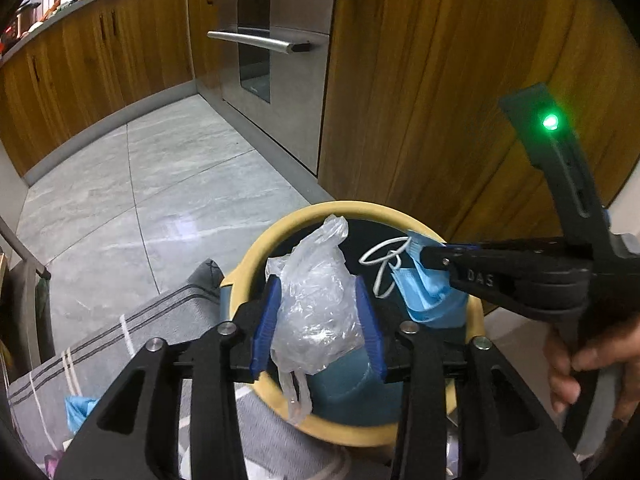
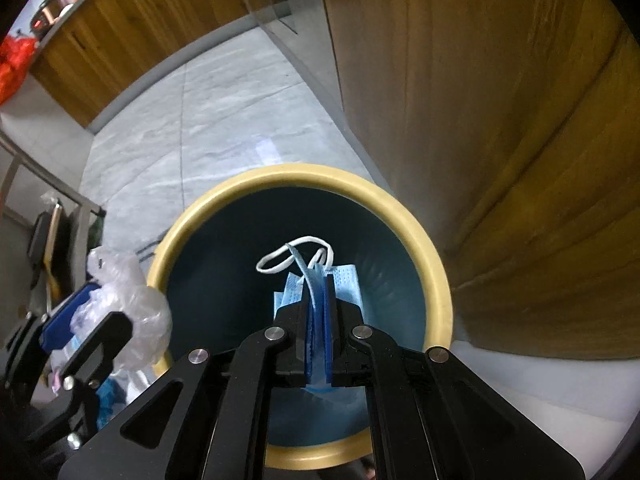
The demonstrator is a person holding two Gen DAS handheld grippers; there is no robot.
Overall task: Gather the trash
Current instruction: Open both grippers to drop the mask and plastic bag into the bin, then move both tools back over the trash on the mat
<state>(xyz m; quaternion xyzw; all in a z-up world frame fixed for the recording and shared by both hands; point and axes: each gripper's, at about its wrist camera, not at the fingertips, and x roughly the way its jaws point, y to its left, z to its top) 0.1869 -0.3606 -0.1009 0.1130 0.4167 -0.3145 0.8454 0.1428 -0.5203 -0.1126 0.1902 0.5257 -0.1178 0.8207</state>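
Observation:
A round bin with a cream rim point(image 1: 256, 256) point(image 2: 434, 268) and a dark teal inside stands on the floor beside a wooden cabinet. My left gripper point(image 1: 318, 284) point(image 2: 90, 314) is shut on a crumpled clear plastic bag point(image 1: 316, 316) point(image 2: 136, 304), held over the bin's near-left rim. My right gripper point(image 2: 319, 280) point(image 1: 425, 257) is shut on a folded blue face mask point(image 2: 348, 280) point(image 1: 426, 300) above the bin's opening. The mask's white ear loops point(image 2: 280, 260) stick out past the fingertips. The bin's bottom is hidden behind the mask and the grippers.
Wooden cabinets point(image 1: 420, 100) rise right behind the bin, with a steel oven point(image 1: 280, 60) to their left. Grey floor tiles point(image 1: 180, 184) spread out to the left. A grey striped mat point(image 1: 140, 332) lies near the bin. A person's hand point(image 1: 592, 364) grips the right tool.

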